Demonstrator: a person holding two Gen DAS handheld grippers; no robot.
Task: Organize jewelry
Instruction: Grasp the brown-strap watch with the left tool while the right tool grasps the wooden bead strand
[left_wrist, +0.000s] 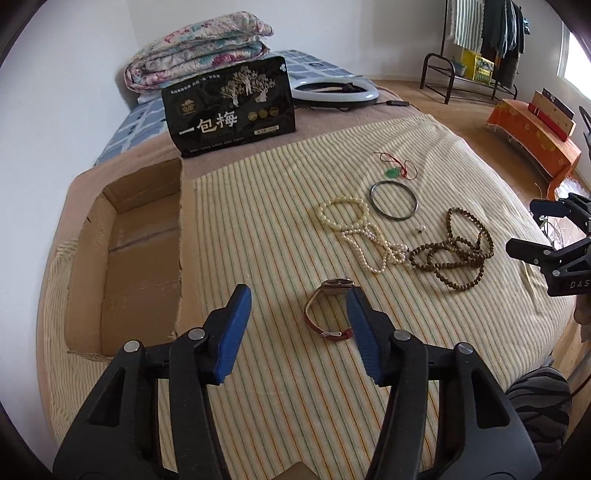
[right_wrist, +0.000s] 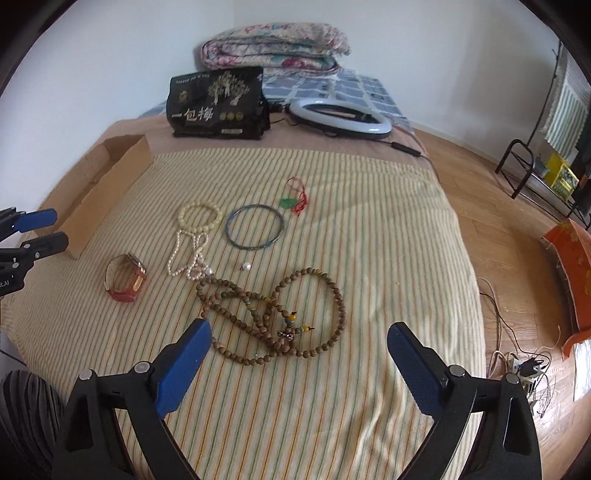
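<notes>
My left gripper (left_wrist: 299, 299) – jaws partway apart, nothing clamped; the red-strap watch (left_wrist: 330, 312) lies on the striped blanket (left_wrist: 258, 221) just beside its R finger. My right gripper (right_wrist: 299, 332) – jaws wide, empty, above the brown bead necklace (right_wrist: 273, 314). Pearl strand (right_wrist: 188, 254), cream bead bracelet (right_wrist: 200, 218), dark bangle (right_wrist: 255, 230), green pendant w/ red cord (right_wrist: 291, 201) lie beyond. Cardboard box (left_wrist: 129, 258) sits at the blanket's L edge.

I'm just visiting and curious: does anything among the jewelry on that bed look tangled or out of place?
Yes. The pearl strand overlaps the brown bead necklace, which lies in tangled loops, and one loose pearl sits apart.
</notes>
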